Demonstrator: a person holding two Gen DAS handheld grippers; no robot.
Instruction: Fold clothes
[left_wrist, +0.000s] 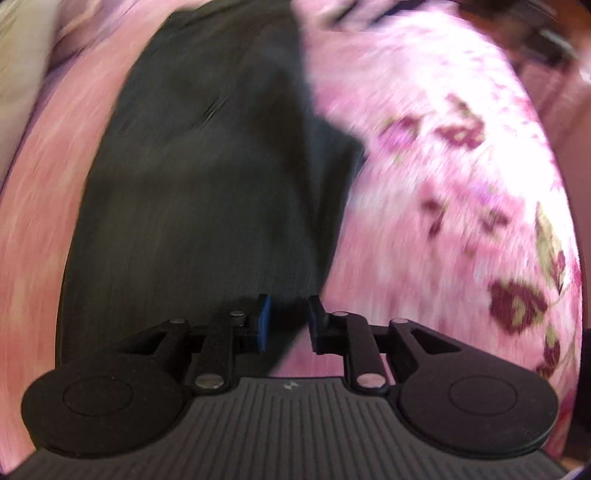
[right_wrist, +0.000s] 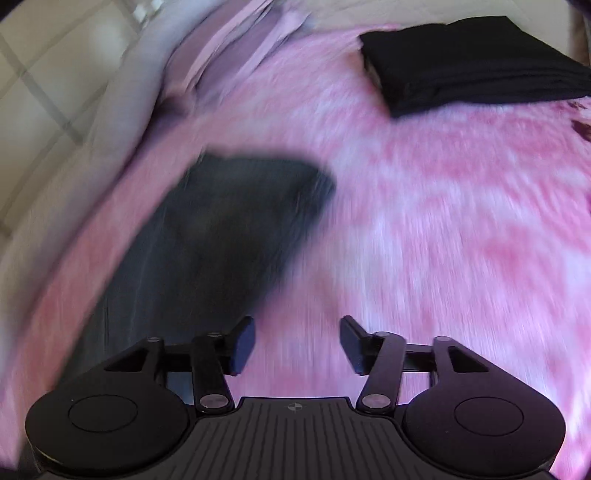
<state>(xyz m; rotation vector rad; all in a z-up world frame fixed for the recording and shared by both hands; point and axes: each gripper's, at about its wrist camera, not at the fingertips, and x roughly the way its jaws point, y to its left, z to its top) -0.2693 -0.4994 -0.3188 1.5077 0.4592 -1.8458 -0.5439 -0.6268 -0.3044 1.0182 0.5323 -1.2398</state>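
Note:
A dark grey garment (left_wrist: 207, 177) lies flat on a pink floral bedspread (left_wrist: 443, 206). My left gripper (left_wrist: 288, 321) hovers over the garment's near right edge, jaws a little apart, with nothing between them. In the right wrist view the same dark garment (right_wrist: 221, 229) lies ahead to the left, blurred by motion. My right gripper (right_wrist: 297, 343) is open and empty over the pink bedspread (right_wrist: 443, 229), just right of the garment's near end.
A folded black garment (right_wrist: 476, 62) sits on the bedspread at the far right. A pale quilted cover (right_wrist: 55, 110) and pink pillow edges (right_wrist: 236, 48) lie along the left. Brown furniture (left_wrist: 546, 55) shows past the bed at upper right.

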